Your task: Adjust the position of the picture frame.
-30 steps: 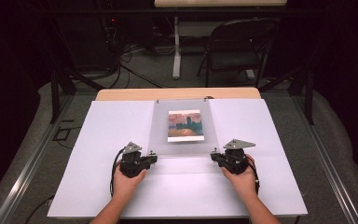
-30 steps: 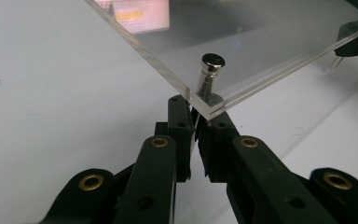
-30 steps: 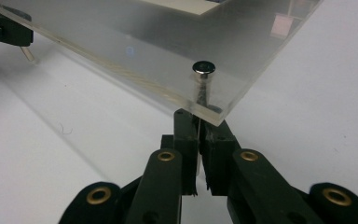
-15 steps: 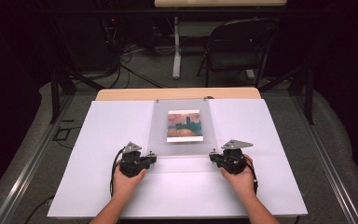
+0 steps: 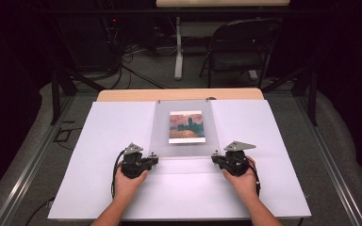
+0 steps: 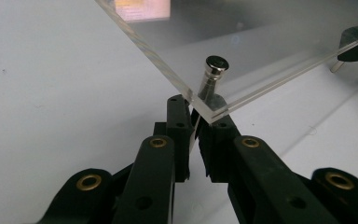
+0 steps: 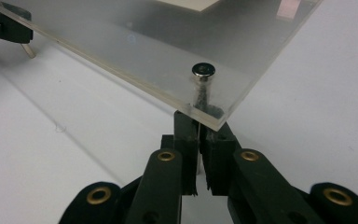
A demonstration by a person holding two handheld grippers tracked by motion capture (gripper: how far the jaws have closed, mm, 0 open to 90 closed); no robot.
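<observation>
A clear acrylic sheet (image 5: 184,129) lies over the middle of a white-covered bench (image 5: 99,141), with a small painting print (image 5: 186,126) of a building against an orange and teal sky showing under or through its far half. The sheet carries metal standoff pins at its corners; two small ones show at its far edge in the high view.

The left tool (image 5: 152,161) sits at the sheet's near left corner, held in the person's left hand (image 5: 127,181). In the left gripper view its two black jaws are nearly closed, with only a thin slit between them, and they pinch the lower shaft of a silver standoff pin (image 6: 213,74) that passes through the sheet's corner; the pin's round head stands above the acrylic.

The right tool (image 5: 215,159) sits at the near right corner, held in the right hand (image 5: 242,181). In the right gripper view its jaws are likewise almost together, clamped on the stem of a second standoff pin (image 7: 202,79) beneath that corner. The near edge of the sheet appears raised off the white surface in both gripper views. A folding chair (image 5: 238,47) stands beyond the bench.
</observation>
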